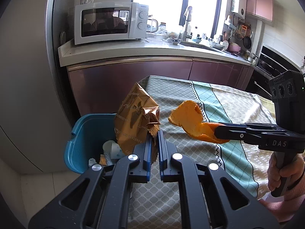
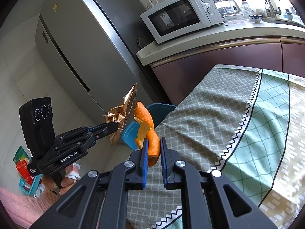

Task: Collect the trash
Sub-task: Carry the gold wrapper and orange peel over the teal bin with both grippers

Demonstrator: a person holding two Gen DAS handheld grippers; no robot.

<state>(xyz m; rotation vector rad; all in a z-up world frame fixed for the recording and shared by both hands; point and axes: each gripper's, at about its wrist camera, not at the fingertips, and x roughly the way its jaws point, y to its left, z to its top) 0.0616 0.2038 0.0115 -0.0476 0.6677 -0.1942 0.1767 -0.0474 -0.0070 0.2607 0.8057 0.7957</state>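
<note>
My left tongs [image 1: 155, 133] are pinching a gold wrapper [image 1: 135, 118] over the blue bin [image 1: 83, 131]. My right tongs [image 2: 153, 143] are squeezing orange peel [image 2: 150, 133] above the tablecloth [image 2: 219, 114]. Only the left view is showing trash inside the bin.

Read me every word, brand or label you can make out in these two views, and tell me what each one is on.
"GenRobot.AI": side of the left gripper.
"DAS": body of the right gripper; the rest is cut off.
"Galanz": top of the microwave.
"DAOXIANGCUN": printed repeatedly on the gold wrapper.
Too small or blurred: yellow sticker on the fridge, microwave dial markings, white label under the left gripper.
</note>
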